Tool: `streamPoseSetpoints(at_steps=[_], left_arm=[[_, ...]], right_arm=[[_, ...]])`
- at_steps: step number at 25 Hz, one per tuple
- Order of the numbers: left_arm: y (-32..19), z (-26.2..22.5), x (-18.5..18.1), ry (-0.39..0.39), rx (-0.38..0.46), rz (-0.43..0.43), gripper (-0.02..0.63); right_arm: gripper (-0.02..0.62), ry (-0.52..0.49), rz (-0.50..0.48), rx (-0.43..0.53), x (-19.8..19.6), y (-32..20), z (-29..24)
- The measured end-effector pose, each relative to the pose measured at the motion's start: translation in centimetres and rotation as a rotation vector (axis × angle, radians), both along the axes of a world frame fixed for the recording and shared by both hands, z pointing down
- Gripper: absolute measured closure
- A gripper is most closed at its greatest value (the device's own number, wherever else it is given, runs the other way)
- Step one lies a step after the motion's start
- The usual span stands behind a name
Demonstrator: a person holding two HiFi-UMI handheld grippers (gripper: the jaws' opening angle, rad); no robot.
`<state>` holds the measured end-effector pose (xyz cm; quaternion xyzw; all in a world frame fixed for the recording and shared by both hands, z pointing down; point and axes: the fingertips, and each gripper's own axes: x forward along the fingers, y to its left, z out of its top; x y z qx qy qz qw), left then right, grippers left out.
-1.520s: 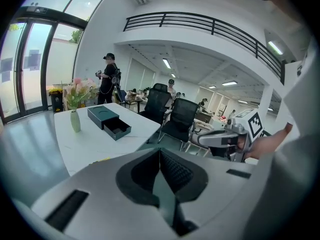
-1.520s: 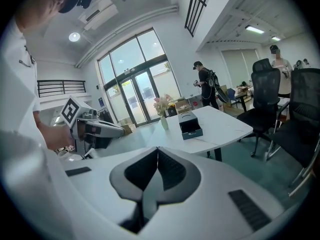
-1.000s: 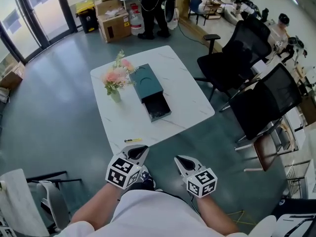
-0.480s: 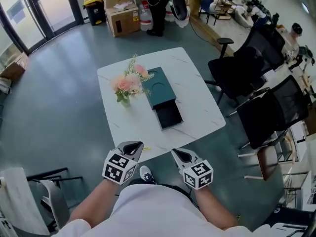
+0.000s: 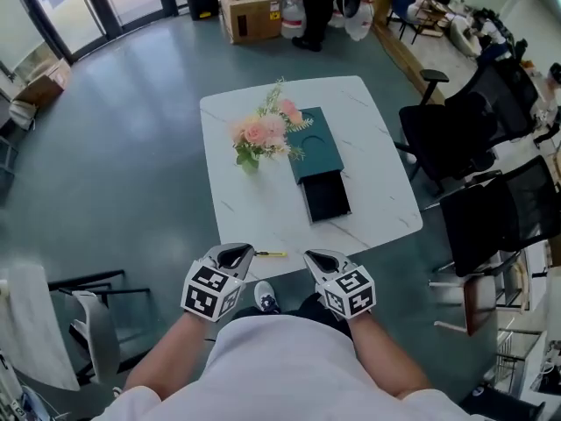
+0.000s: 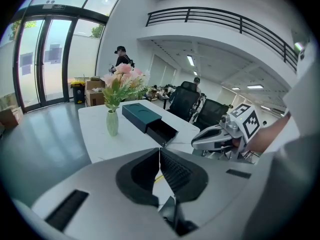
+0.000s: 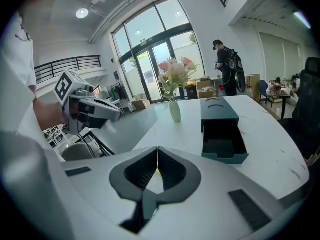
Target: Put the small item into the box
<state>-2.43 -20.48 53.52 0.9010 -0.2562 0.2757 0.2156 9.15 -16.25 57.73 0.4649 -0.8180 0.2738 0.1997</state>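
Head view: your left gripper (image 5: 235,254) and right gripper (image 5: 326,259) hang at the table's (image 5: 377,121) near edge. The small yellow item (image 5: 270,254) lies between them, and the box (image 5: 314,147) sits farther up with its drawer open. Left gripper view: jaws pressed together, nothing pinched. Right gripper view: same deal.

An open-plan office, we think.
We see black office chairs (image 5: 451,128), glass doors (image 6: 31,64), cardboard boxes (image 5: 250,16) and a mezzanine railing (image 6: 220,22).
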Motion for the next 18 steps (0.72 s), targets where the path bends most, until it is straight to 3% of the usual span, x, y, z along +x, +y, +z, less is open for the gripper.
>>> streamPoseSetpoints(at_steps=[10,18], left_arm=[[-0.7,1.9,-2.1,0.031,-0.030,-0.234,0.589],[0.4,3.2,-2.6,0.024,-0.078,-0.314,0.589]], right_arm=[[0.580,0.122,-0.280,-0.083,-1.3,-1.3,4.8],[0.578,0.270,-0.524,-0.102,-4.0,-2.0,9.2]])
